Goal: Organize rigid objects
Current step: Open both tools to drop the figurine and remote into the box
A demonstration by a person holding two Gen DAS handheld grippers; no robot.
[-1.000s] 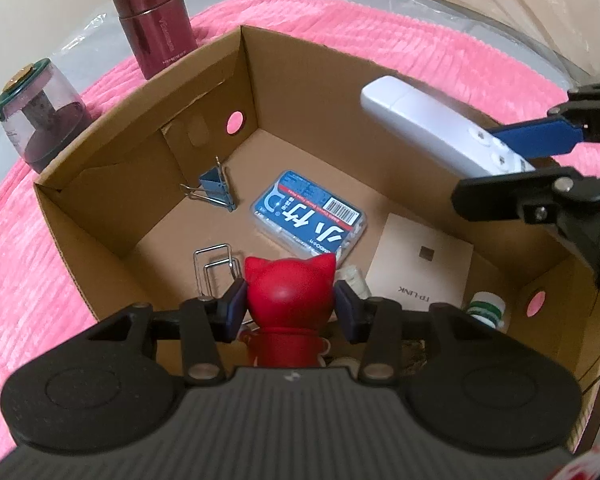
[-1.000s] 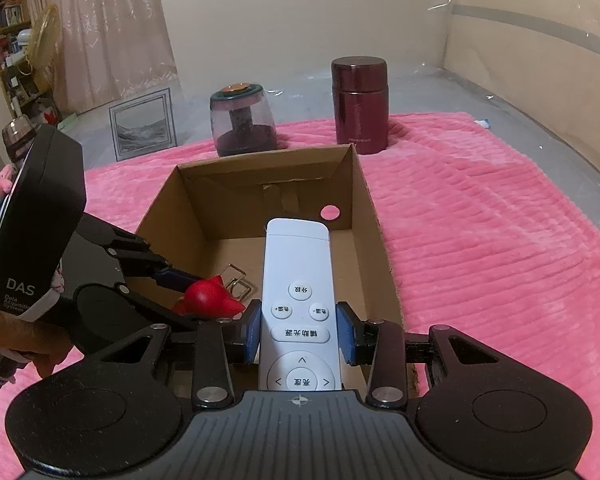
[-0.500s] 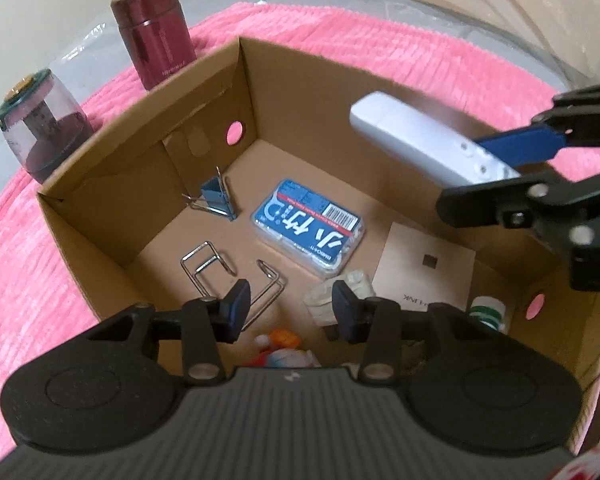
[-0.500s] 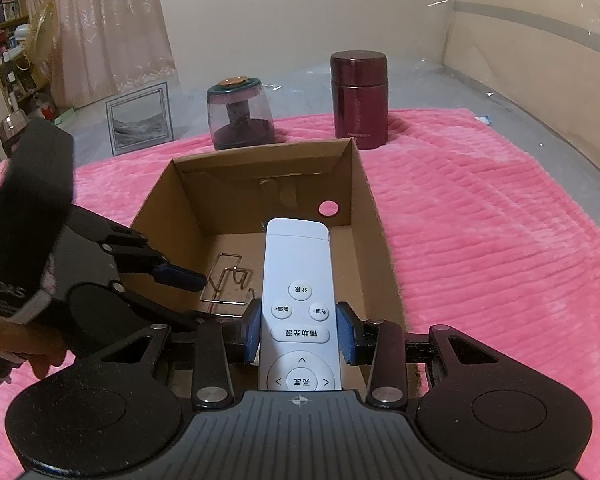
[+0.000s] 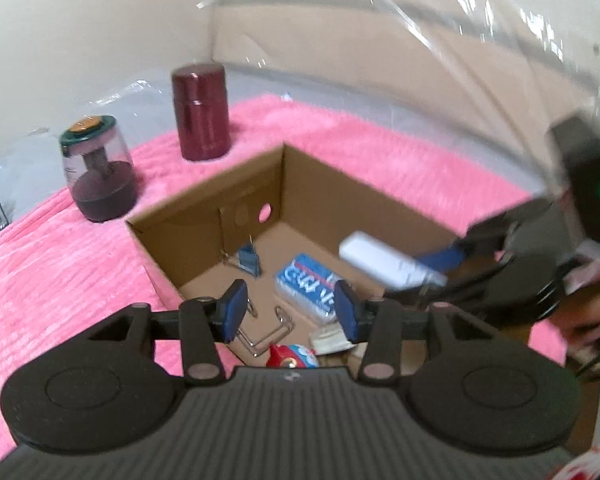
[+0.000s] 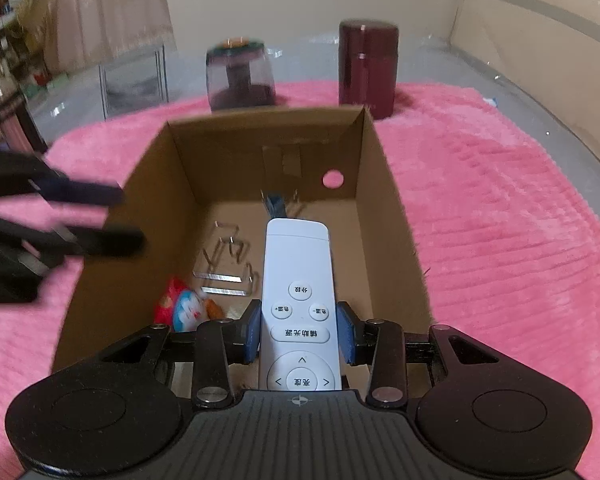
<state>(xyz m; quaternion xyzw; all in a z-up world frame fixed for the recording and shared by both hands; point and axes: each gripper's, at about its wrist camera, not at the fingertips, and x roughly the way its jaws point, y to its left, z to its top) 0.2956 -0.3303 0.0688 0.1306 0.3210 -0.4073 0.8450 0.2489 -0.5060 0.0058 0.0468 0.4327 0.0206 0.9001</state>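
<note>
- Risk: remote could land on the toy or wire clips when let go, since it hung over the cluttered box floor.
- Risk: the two grippers were close over the box; a clash seemed possible.
- Right gripper clamped on the remote's sides, pointing into the box, tilted down.
- Left gripper fingers apart, holding nothing, above the box's near-left edge; blurred.
- Flask and jar stood outside the box on the pink mat.
</note>
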